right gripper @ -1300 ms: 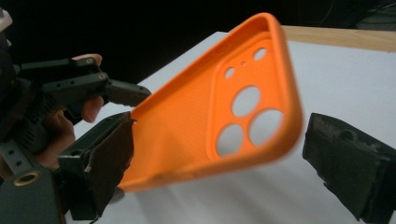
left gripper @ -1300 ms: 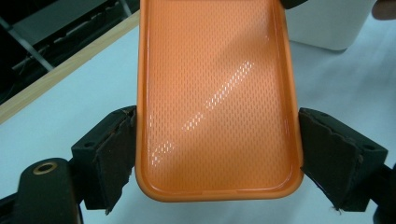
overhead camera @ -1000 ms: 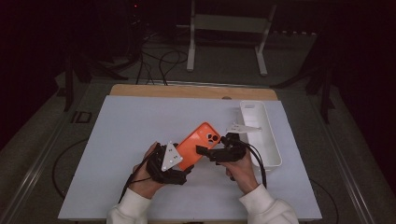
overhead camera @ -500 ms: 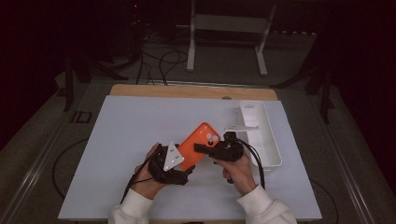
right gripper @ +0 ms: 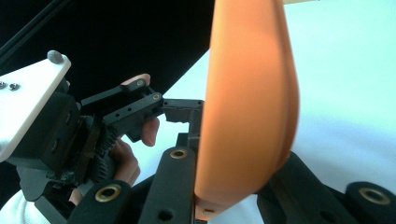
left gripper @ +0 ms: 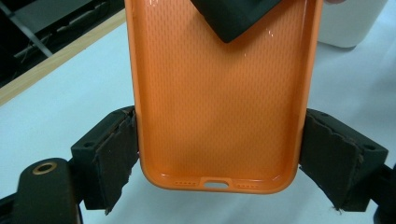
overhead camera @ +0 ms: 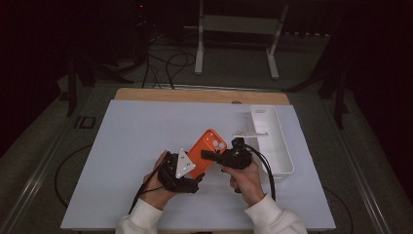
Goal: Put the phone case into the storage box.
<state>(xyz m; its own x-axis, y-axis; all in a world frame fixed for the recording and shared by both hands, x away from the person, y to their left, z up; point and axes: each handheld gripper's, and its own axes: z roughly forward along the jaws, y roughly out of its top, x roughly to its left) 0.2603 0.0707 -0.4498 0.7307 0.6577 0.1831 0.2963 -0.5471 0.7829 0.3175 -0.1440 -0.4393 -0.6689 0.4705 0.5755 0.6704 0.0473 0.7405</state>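
Holding the orange phone case (left gripper: 217,107) across its width near the table's (overhead camera: 122,146) front edge, the left gripper (overhead camera: 181,171) keeps it steady, lifted off the table. The right gripper (overhead camera: 214,155), open a second ago, has just been closing and now pinches the case's side edge.

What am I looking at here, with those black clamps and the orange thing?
A person at a table holds a hand-operated two-jaw clamp in each hand. One picture looks down from above; the other two come from cameras riding on each clamp. The left gripper grips an orange phone case across its width near the bottom end, hollow side showing. The right gripper has just been closing its jaws, and they now pinch the case's edge near the camera cutout. A white tray lies at the right.
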